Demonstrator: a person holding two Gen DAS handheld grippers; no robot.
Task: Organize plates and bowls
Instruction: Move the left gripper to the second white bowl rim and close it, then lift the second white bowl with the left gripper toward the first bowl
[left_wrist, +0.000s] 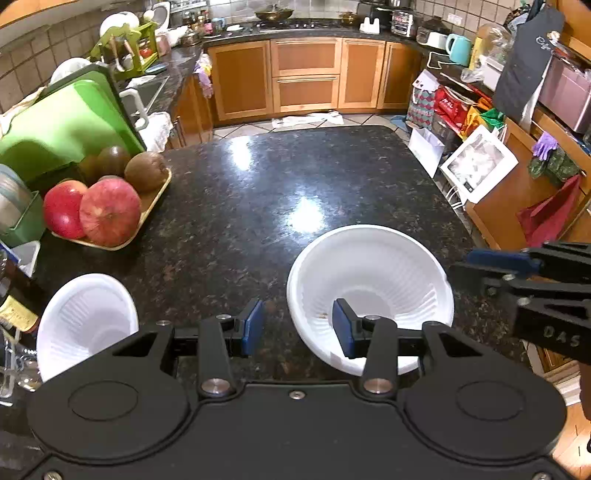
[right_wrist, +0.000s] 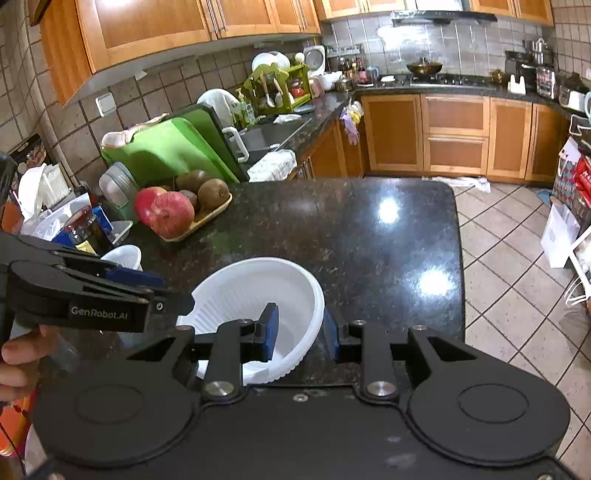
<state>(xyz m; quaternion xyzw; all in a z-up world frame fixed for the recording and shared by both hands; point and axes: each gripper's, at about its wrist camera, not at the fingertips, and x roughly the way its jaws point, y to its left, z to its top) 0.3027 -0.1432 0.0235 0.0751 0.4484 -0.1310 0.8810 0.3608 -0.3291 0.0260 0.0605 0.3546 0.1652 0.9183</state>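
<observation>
A large white ribbed bowl (left_wrist: 388, 273) (right_wrist: 258, 284) rests on the dark granite counter (left_wrist: 258, 184), with a second white rim showing under it. My right gripper (right_wrist: 303, 330) (left_wrist: 458, 271) is shut on its right rim, one blue pad inside and one outside. The left gripper (left_wrist: 298, 326) (right_wrist: 173, 291) stands open astride the bowl's near-left rim, its pads apart from the wall. A smaller white ribbed bowl (left_wrist: 86, 321) (right_wrist: 123, 256) lies tilted on the counter, left of the left gripper.
A tray of red and brown fruit (left_wrist: 110, 206) (right_wrist: 184, 214) sits at the counter's left, beside green boards (left_wrist: 62, 125) and jars. The counter's right edge drops to tiled floor (right_wrist: 517, 258). A person's hand (right_wrist: 14, 354) holds the left gripper.
</observation>
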